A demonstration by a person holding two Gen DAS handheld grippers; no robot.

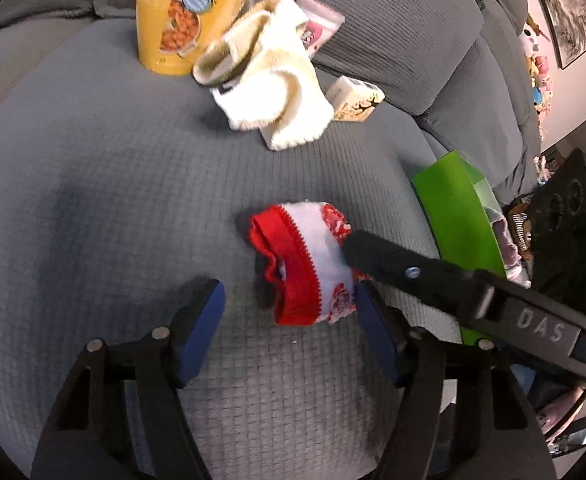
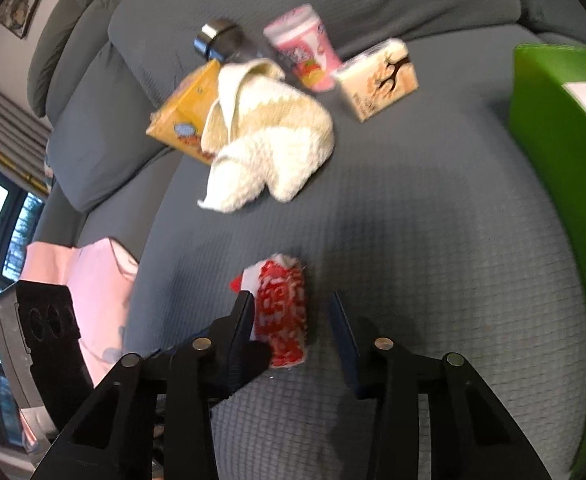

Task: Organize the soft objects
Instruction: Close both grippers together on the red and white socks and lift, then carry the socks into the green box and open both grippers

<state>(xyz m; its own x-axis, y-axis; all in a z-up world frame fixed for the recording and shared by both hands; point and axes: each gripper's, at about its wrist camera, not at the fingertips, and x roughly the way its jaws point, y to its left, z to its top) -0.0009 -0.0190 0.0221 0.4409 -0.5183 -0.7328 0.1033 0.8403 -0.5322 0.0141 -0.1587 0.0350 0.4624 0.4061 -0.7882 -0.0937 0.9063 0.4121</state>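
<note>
**Both tongs wide around the red sock**

Left gripper [image 1: 289, 300] stands with its blue pads well apart, pointing down at the grey waffle-textured sofa cushion [image 1: 93, 200]. The rolled red-and-white patterned knitted sock [image 1: 309, 264] lies on the cushion between those pads. Its near edge is right at the right-hand pad and well clear of the left-hand one, so nothing is gripped.

Right gripper [image 2: 293, 304] is also parted, with the same sock [image 2: 283, 316] between its fingers. The sock sits against the left-hand finger, with a clear gap to the other. From the left wrist view, one black finger [image 1: 393, 260] of this gripper reaches in from the right and rests on the white band of the sock.

Farther up the cushion lies a crumpled cream fluffy knitted cloth [image 1: 269, 92], partly over a yellow snack packet [image 1: 177, 20]. Just beside it are a pink printed plastic cup [image 2: 305, 52], a small cream box with a tree print [image 2: 377, 80] and a dark jar with a metal lid [image 2: 217, 38].

A bright green open box [image 1: 453, 208] stands at the cushion's right edge with some fabric showing inside, and a pale pink cloth [image 2: 97, 300] lies off to the left
</note>
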